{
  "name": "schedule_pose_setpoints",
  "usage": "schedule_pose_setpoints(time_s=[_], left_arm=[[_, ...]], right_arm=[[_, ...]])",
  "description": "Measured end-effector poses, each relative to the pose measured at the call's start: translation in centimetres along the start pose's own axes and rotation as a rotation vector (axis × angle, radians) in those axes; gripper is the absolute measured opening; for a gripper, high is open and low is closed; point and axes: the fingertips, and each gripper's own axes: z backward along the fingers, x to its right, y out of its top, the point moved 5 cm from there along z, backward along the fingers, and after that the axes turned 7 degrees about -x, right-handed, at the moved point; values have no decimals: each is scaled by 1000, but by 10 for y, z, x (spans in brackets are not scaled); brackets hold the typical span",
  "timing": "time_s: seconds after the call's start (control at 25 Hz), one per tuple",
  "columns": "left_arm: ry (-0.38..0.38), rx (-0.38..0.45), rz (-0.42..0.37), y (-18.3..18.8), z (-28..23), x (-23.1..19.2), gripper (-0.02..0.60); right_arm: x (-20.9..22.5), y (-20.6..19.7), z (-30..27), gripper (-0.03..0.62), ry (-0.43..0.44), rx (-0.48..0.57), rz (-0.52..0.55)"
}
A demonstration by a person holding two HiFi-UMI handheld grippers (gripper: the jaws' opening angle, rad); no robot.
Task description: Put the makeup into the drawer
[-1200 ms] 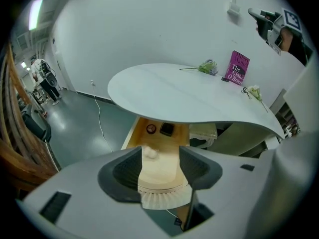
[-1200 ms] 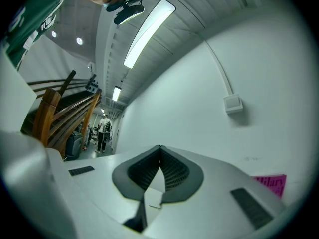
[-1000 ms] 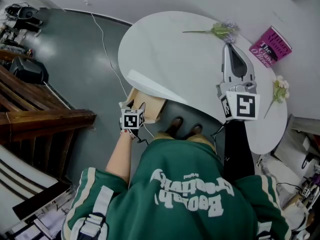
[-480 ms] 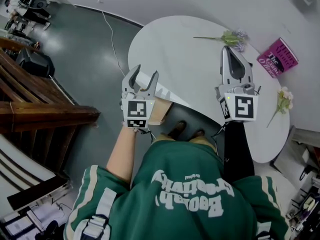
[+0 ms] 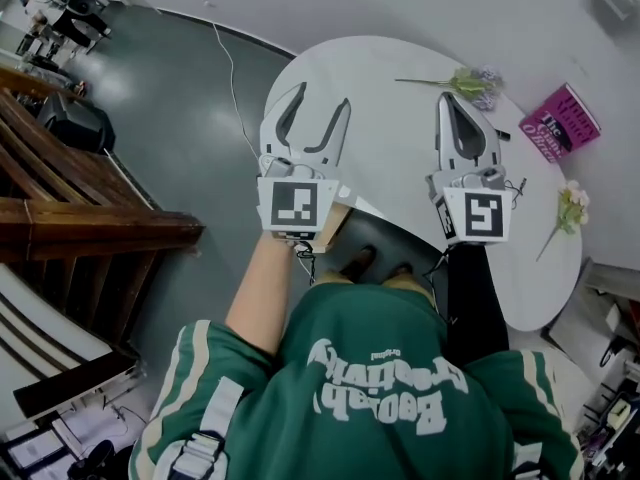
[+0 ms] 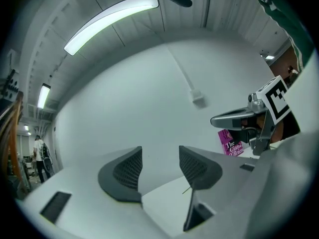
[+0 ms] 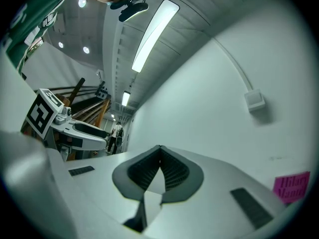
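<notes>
White oval surface (image 5: 388,153) fills the view. Over its near-left edge hovers the left claw (image 5: 322,98), spread wide with nothing between its jaws; a wooden drawer (image 5: 337,220) peeks out just beneath it. The right claw (image 5: 447,98) is pressed together, empty, with a pink book (image 5: 565,120) to its right.

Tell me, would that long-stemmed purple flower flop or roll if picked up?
The flower would probably droop: its stem looks thin, with blossoms bunched at one end. It likely weighs little, so a nudge could skid it across the smooth table. Rolling seems unlikely; the leafy end looks bulky.
</notes>
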Motion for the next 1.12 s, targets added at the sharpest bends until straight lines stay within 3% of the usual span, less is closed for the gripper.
schedule_pose_setpoints(time_s=[0.16,0.44,0.72,0.92,1.12], left_arm=[[-75,36,3,11,-16,19,247],[-269,91,11,34,-65,103,247],[-548,157,25,58,-100,214,247],[-687,114,19,55,-105,278,247],[-798,81,48,54,-104,322,247]], right_arm=[[21,-1,18,9,-71,-13,7],[95,-10,82,9,-267,-45,15],[156,-19,178,9,-544,-95,26],[186,-25,237,8,-683,-127,22],[199,-27,266,8,-741,-139,17]])
